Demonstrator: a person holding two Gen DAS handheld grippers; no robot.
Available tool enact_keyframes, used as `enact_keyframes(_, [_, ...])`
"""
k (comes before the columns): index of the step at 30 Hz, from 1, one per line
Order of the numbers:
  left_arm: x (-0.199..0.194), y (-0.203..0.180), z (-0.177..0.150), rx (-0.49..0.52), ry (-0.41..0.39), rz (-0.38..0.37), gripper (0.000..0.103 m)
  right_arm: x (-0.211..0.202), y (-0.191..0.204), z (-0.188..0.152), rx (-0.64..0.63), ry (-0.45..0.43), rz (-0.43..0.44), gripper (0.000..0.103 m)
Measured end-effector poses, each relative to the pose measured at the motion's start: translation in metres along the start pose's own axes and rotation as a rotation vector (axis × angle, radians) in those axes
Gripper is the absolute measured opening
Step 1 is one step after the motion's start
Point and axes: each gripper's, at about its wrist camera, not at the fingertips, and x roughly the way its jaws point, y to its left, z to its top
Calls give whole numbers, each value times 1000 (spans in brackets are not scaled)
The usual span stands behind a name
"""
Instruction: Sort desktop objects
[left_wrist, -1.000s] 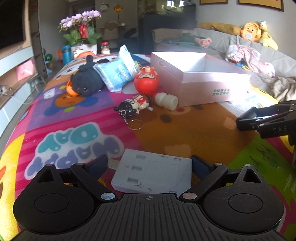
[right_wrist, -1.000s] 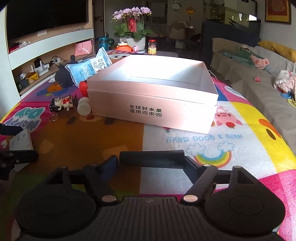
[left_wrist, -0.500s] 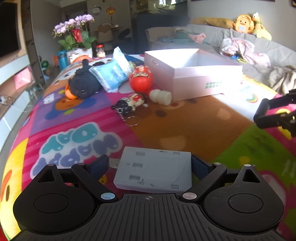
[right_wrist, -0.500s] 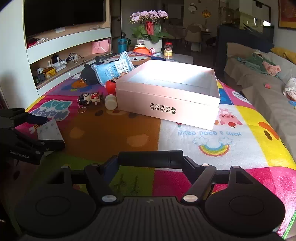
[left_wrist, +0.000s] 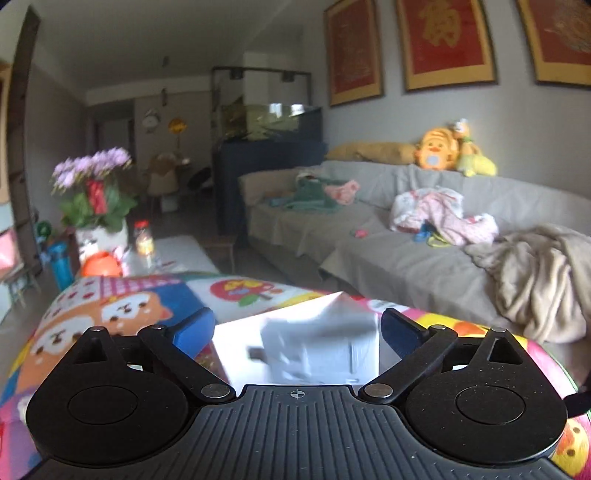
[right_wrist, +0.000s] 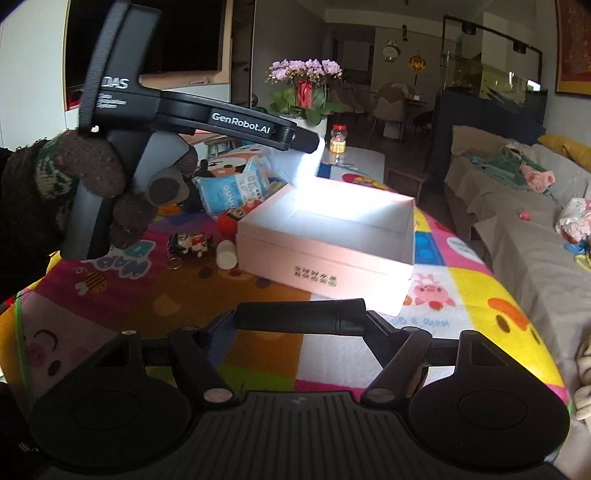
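Lifted off the mat since the earlier frames, the grey flat case (left_wrist: 314, 347) now sits blurred between the fingers of the left gripper (left_wrist: 297, 332), and the jaws are opening with the case between them; the blue pads (left_wrist: 195, 326) show a sliver of gap on each side, so it looks released or about to be. In the right wrist view that gripper, held in a gloved hand (right_wrist: 85, 184), hangs above the near-left corner of the pink box (right_wrist: 325, 254), the pale case (right_wrist: 295, 166) tilting down from its tip toward the box's open inside. So the drop lies straight below and slightly ahead of the left gripper, the case's broad face roughly level across the jaws. Nearer, the right gripper (right_wrist: 301, 314) is clamped on a black cylinder (right_wrist: 301, 314) lying crosswise, its long axis running left to right, with the box just beyond it. Farther left on the mat (right_wrist: 258, 350) wait the white bottle (right_wrist: 226, 254), keychain figure (right_wrist: 190, 243) and blue packet (right_wrist: 231, 188).
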Motion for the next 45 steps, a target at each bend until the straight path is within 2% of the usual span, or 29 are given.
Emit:
enact_keyframes(3, [-10,19,-24,-49,42,57,103,2,-7,7,-3,-20,-20,74])
enact_keyframes(7, [-23,46,-70,-62,143,135,103,22,-18,31,8,-54,-47,74])
enact_keyframes(10, [-38,59,-98,-100,210,142,103,47,-26,57,31,-73,-52,74])
enact_keyframes(12, [-47,61,-112,-103,236,136,103,67,-30,77,31,-103,-99,74])
enact_keyframes(13, [-52,62,-116,-90,240,147,103,76,-32,86,33,-120,-130,76])
enact_keyframes(14, [-56,62,-121,-69,243,169,103,89,-35,95,47,-139,-168,89])
enact_keyframes(15, [-59,61,-123,-46,243,197,103,99,-39,103,64,-134,-188,97])
enact_keyframes(18, [-69,68,-129,-12,229,295,103,121,-37,114,107,-104,-178,96])
enact_keyframes(19, [-70,74,-129,-22,224,323,103,122,-28,112,86,-102,-148,95])
enact_keyframes(20, [-71,81,-131,-45,223,344,103,122,-16,107,51,-105,-127,89])
enact_keyframes(23, [-68,102,-135,-155,247,373,103,122,39,84,-147,-117,-102,59])
enact_keyframes(27, [-72,121,-138,-273,235,397,103,136,102,52,-419,-78,-89,38])
enact_keyframes(28, [-74,122,-139,-285,234,394,103,142,115,45,-474,-70,-98,38])
enact_keyframes(31, [-76,121,-140,-284,220,395,103,156,142,38,-584,-120,-181,35])
enact_keyframes(32, [-76,120,-140,-279,217,395,103,158,148,40,-588,-120,-174,28])
enact_keyframes(34, [-77,117,-140,-267,210,396,103,162,156,43,-600,-84,-154,27])
enact_keyframes(40, [-77,118,-140,-279,205,399,103,189,165,33,-649,26,-212,26])
enact_keyframes(45, [-76,119,-141,-283,214,400,103,181,161,31,-611,6,-175,25])
